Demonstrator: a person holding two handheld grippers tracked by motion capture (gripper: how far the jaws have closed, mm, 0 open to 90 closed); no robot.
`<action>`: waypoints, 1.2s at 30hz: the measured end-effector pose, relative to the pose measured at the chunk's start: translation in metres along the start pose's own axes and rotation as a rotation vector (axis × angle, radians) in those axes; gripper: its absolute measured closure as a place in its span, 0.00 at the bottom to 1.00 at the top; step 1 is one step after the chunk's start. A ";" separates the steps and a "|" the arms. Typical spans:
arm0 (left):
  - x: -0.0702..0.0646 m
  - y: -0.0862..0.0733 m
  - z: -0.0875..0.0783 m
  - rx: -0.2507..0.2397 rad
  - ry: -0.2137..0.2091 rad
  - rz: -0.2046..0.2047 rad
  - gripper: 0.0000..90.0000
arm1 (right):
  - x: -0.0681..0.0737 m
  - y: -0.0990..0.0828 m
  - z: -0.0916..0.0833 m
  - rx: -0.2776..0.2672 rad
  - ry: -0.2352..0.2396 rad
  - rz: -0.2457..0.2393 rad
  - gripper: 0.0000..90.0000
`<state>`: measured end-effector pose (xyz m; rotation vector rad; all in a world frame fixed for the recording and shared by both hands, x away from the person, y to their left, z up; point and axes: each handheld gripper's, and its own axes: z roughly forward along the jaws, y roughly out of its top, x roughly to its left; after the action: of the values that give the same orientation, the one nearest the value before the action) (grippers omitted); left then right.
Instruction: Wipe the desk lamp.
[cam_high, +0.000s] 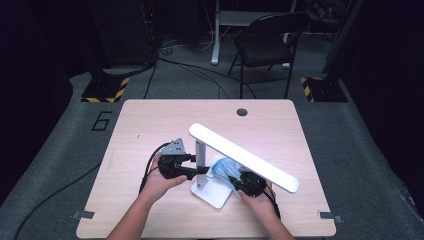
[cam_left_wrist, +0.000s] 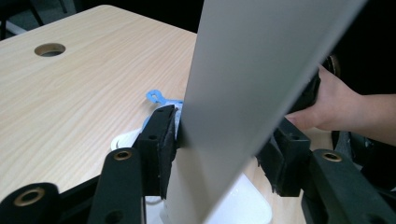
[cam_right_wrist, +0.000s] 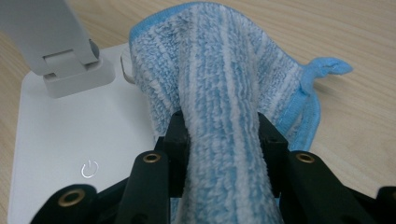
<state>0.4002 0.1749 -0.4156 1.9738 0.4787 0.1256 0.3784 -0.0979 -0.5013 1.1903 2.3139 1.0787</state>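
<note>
The right gripper (cam_right_wrist: 223, 140) pinches a bunched blue-and-white cloth (cam_right_wrist: 219, 84) against the white base (cam_right_wrist: 60, 135) of a desk lamp, while the left gripper (cam_left_wrist: 224, 154) stands half open around the lamp's upright post (cam_left_wrist: 196, 186), one pad seemingly touching it and the other apart, though the close view leaves contact unclear. The cloth, soft, light and likely to sag, looks best held by its gathered fold; the lamp, on the wooden table (cam_high: 150, 120), seems rigid, smooth and top-heavy under its long head (cam_high: 245, 155), so steadying it low on the post looks safest.
</note>
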 end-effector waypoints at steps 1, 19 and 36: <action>0.000 0.000 0.000 0.000 0.000 0.000 0.55 | 0.000 0.000 0.001 -0.016 0.003 -0.002 0.72; -0.010 -0.011 -0.010 -0.002 -0.116 0.021 0.51 | -0.005 0.002 0.005 -0.040 -0.006 -0.002 0.71; -0.021 -0.013 -0.016 0.031 -0.171 0.054 0.54 | -0.005 0.003 0.006 -0.015 0.007 -0.006 0.70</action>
<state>0.3723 0.1855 -0.4175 2.0083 0.3180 -0.0164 0.3864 -0.0975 -0.5036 1.1752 2.3088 1.0977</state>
